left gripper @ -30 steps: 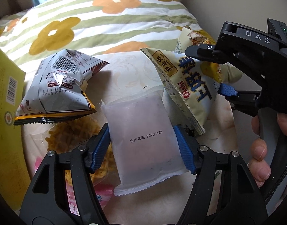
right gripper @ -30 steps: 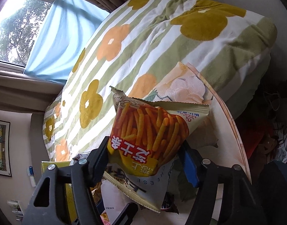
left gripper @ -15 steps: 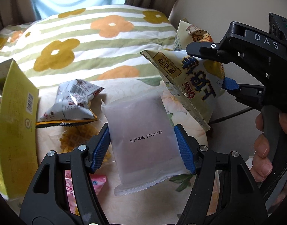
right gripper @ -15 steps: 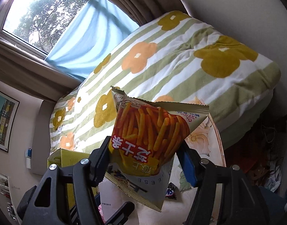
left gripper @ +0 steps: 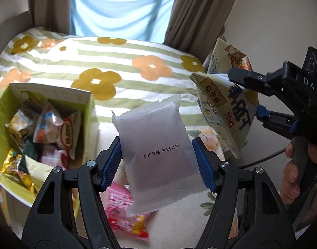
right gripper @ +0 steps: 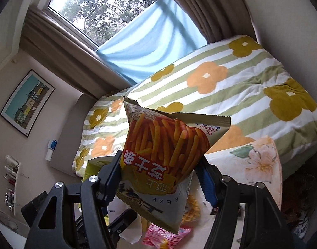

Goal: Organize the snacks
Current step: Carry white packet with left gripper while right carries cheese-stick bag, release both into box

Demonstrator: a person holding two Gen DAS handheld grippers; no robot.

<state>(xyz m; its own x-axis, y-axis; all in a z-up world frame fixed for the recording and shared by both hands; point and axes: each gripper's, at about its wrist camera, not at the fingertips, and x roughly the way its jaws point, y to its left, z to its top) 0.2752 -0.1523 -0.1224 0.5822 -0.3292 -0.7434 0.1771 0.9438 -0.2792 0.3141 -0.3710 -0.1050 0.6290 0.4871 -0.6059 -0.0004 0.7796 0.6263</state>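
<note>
My left gripper is shut on a frosted white snack packet with a printed date, held up in the air. My right gripper is shut on a bag of cheese fries snacks; it also shows at the right of the left wrist view. An open green box with several snack packs inside stands at the left, below and left of the left gripper. A pink snack pack lies on the floral tabletop below the white packet.
A bed with a striped flower blanket lies behind the small table. A window with a blue curtain is beyond it. A waffle snack pack lies on the table under the fries bag.
Both grippers have risen with their packs, so the table has dropped away. The green box with its contents has come into the left wrist view; the grey barcode bag has left it.
</note>
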